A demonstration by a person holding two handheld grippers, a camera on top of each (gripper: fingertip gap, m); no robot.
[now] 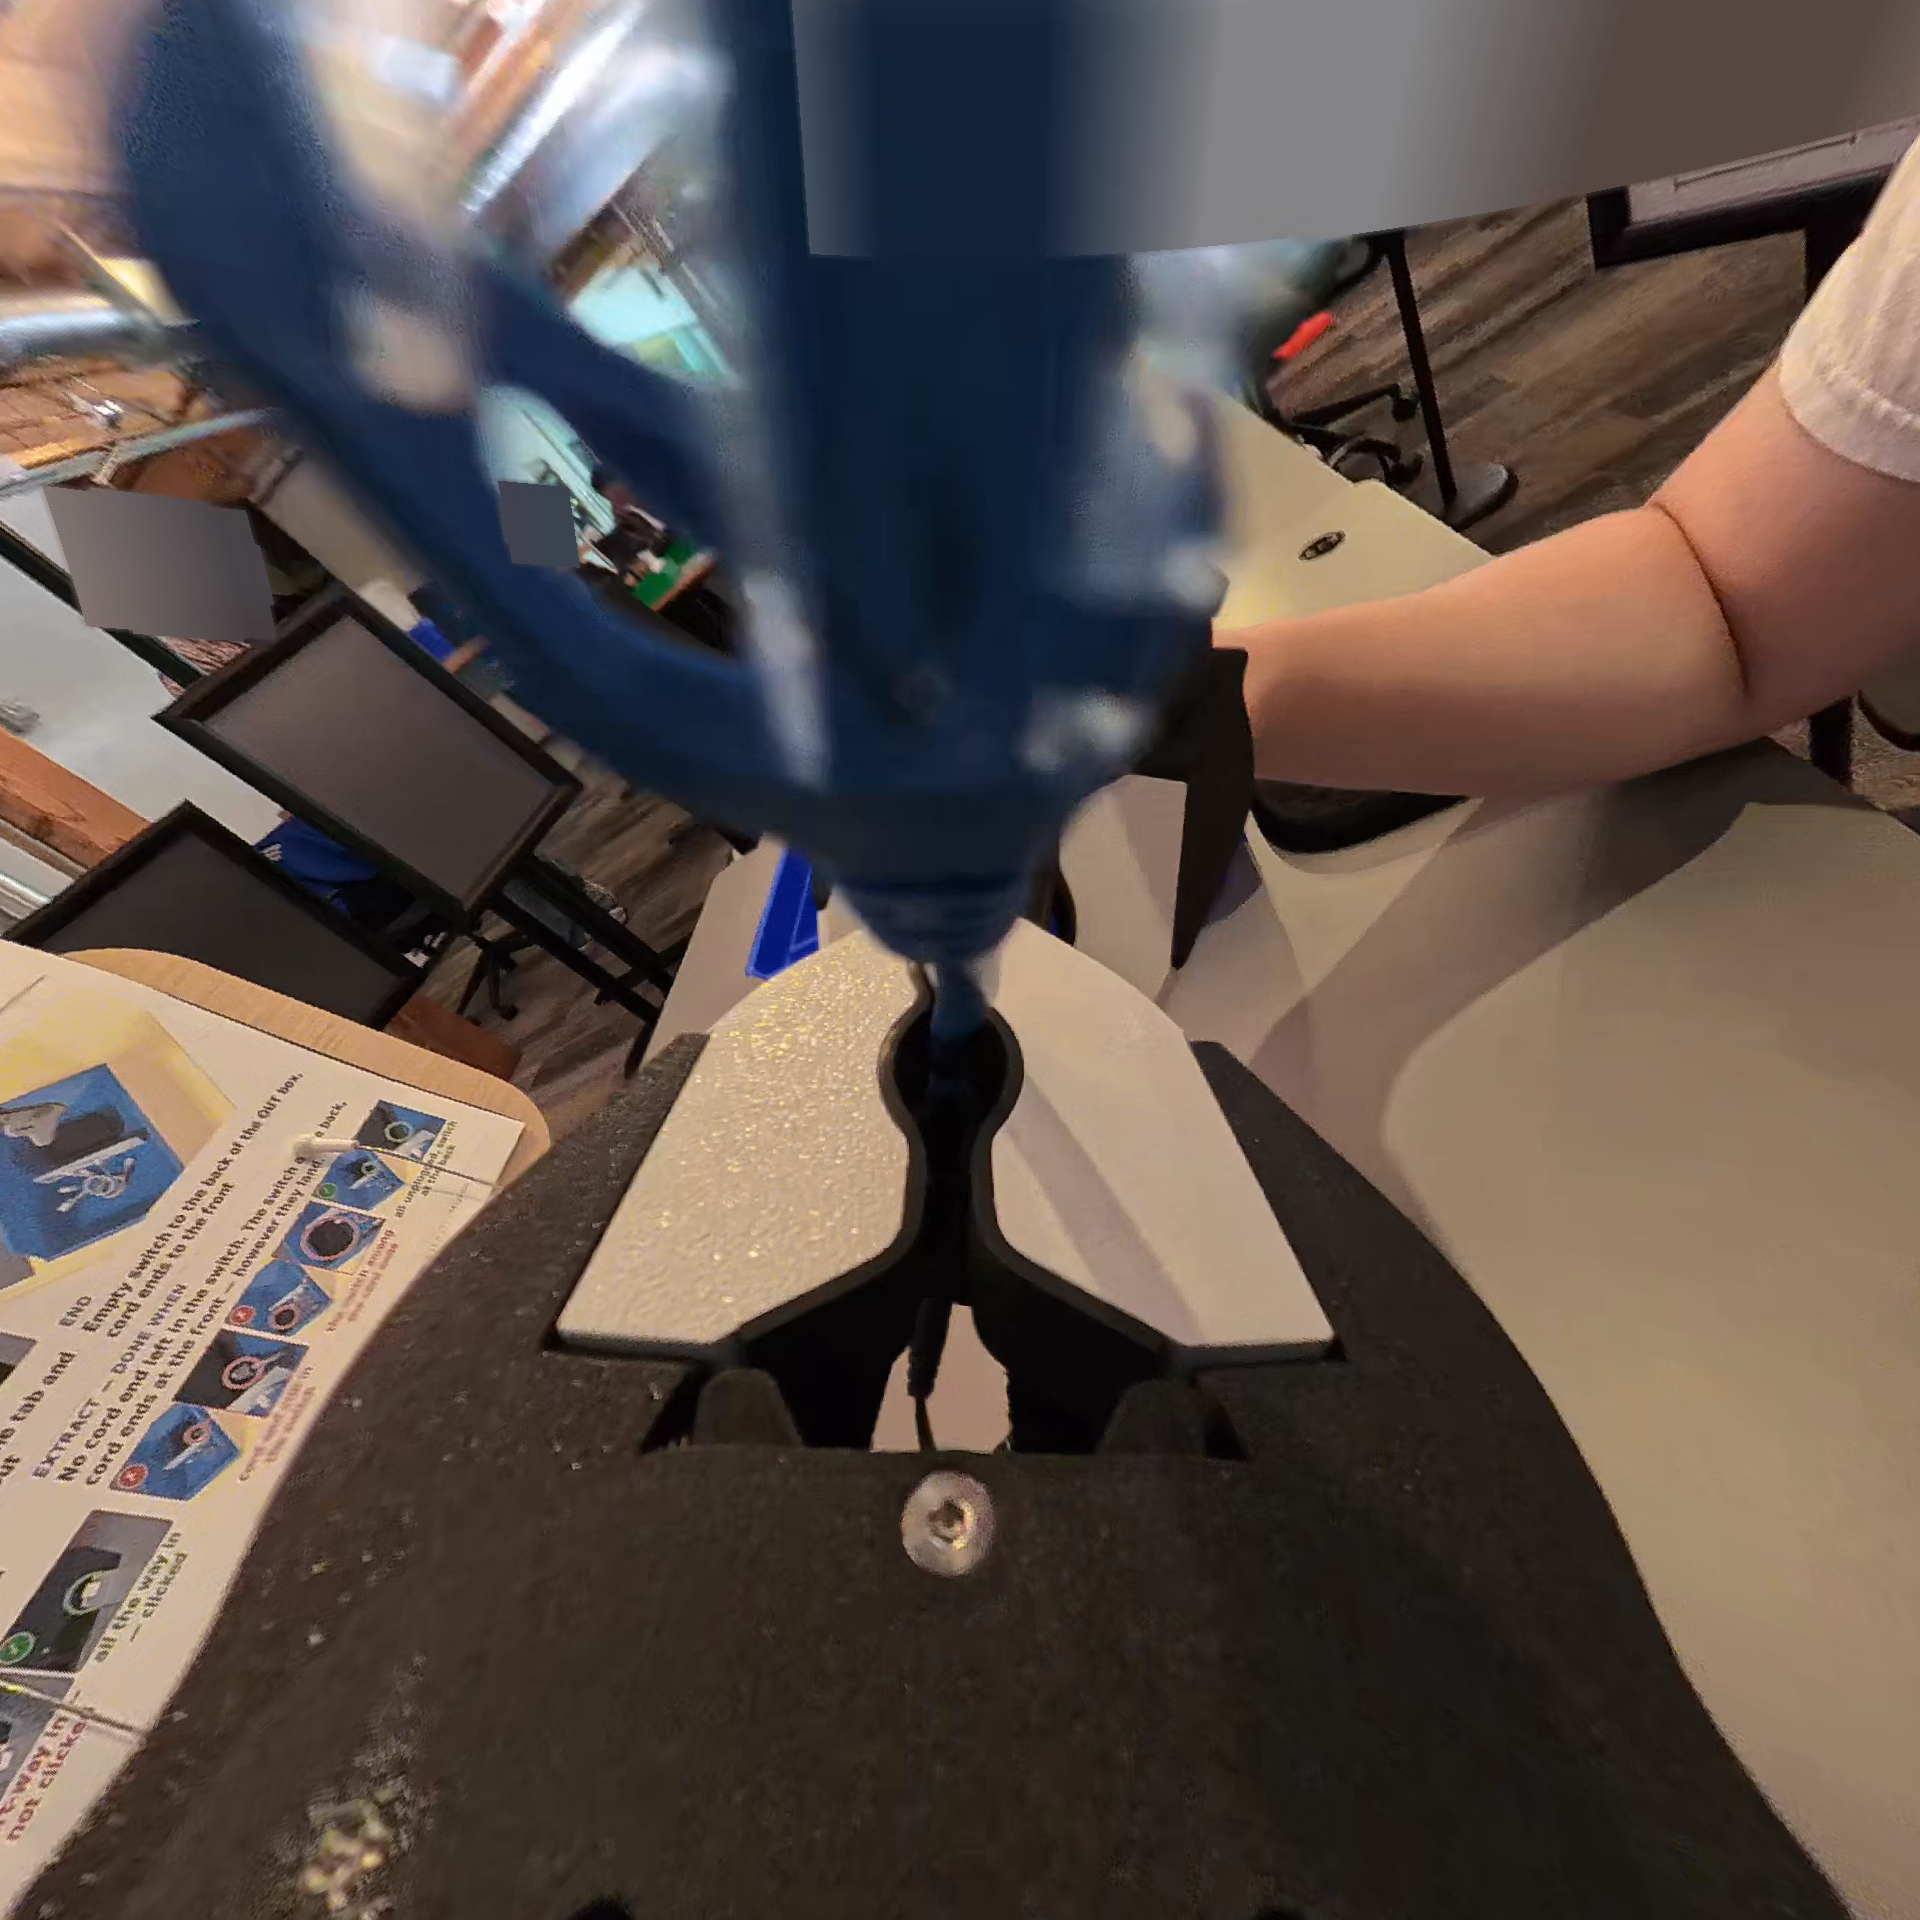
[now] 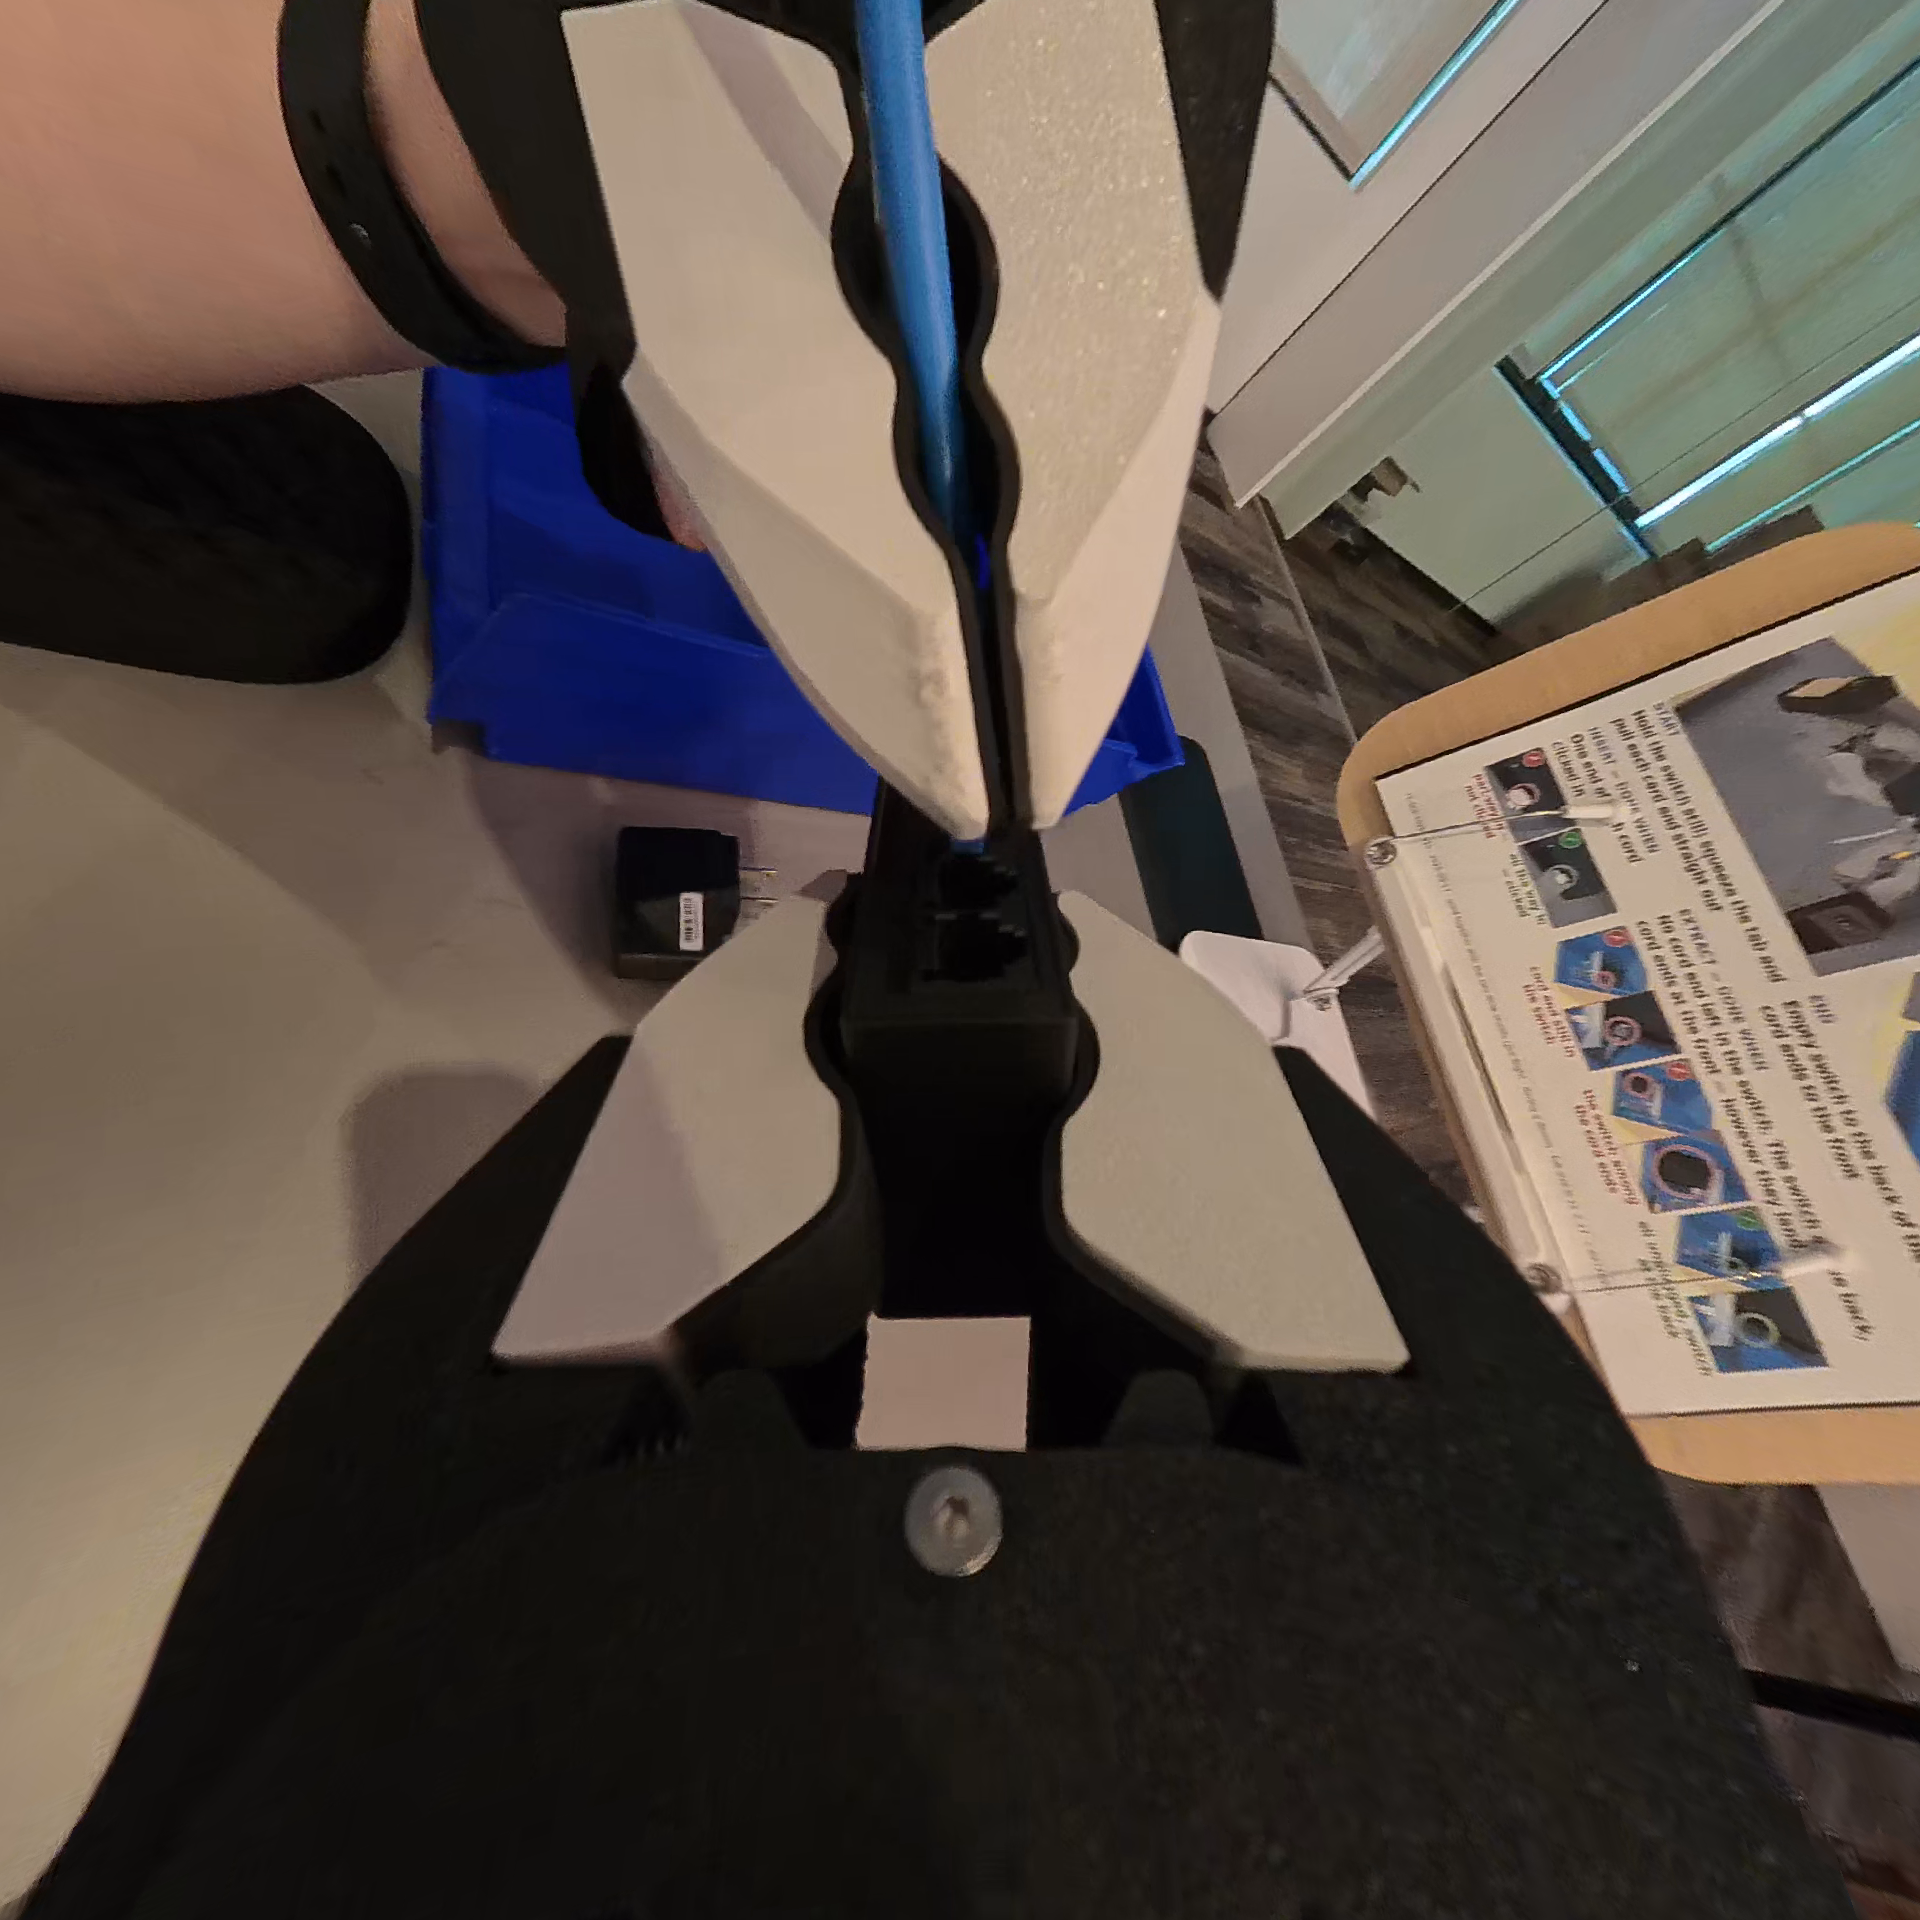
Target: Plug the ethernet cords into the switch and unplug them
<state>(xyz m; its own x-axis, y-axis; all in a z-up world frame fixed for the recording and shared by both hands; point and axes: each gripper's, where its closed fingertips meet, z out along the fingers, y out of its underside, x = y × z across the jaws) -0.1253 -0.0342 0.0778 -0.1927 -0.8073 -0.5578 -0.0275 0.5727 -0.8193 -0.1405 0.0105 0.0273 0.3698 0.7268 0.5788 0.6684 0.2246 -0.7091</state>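
Note:
In the right wrist view my right gripper (image 2: 951, 935) is shut on the black switch (image 2: 956, 1029), its ports facing away from me. My left gripper (image 2: 997, 810) comes in from above, shut on a blue ethernet cord (image 2: 914, 260). The cord's blue plug end (image 2: 971, 828) sits at the far port of the switch. In the left wrist view the left gripper (image 1: 951, 966) clamps the same cord (image 1: 956, 1018), which fills the view ahead as a blue blur (image 1: 935, 520). The switch is hidden there.
A blue bin (image 2: 582, 644) stands behind the switch on the pale table (image 2: 208, 935). A black power adapter (image 2: 675, 914) lies left of it. An instruction sheet (image 2: 1683, 1039) on a wooden board lies to the right. A person's arm (image 1: 1507, 665) reaches in.

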